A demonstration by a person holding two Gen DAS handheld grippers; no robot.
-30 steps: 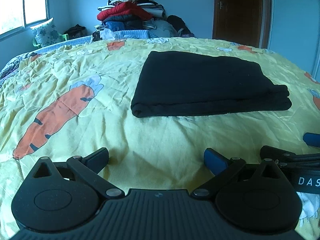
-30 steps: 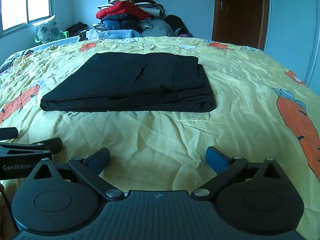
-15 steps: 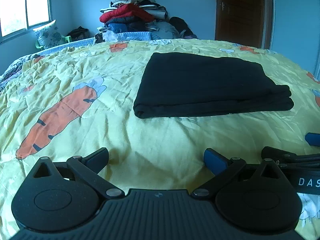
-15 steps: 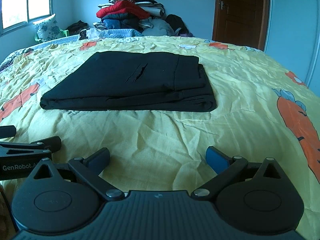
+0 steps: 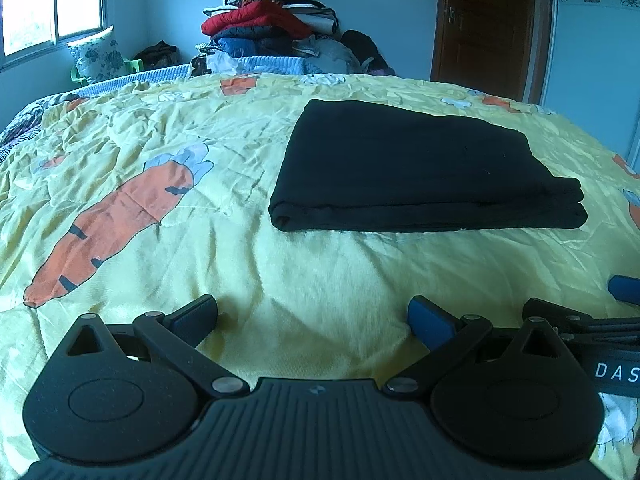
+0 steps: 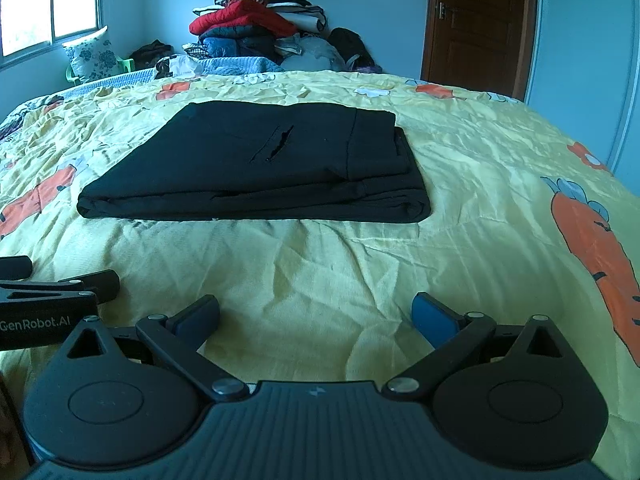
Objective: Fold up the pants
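Folded pants on the bed, both tongs released.

The bed (image 5: 280, 272) carries the black pants (image 6: 256, 164), folded flat mid-quilt, well apart from the left tongs (image 5: 312, 316) and right tongs (image 6: 316, 314), each spread wide and empty near the front edge.

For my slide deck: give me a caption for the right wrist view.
Folded black pants lie on the carrot-print bedspread; the open right gripper hovers empty before them.

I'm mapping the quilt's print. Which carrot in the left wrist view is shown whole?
The large orange carrot left of the folded black pants; the other carrot prints are cut off or small and distant.
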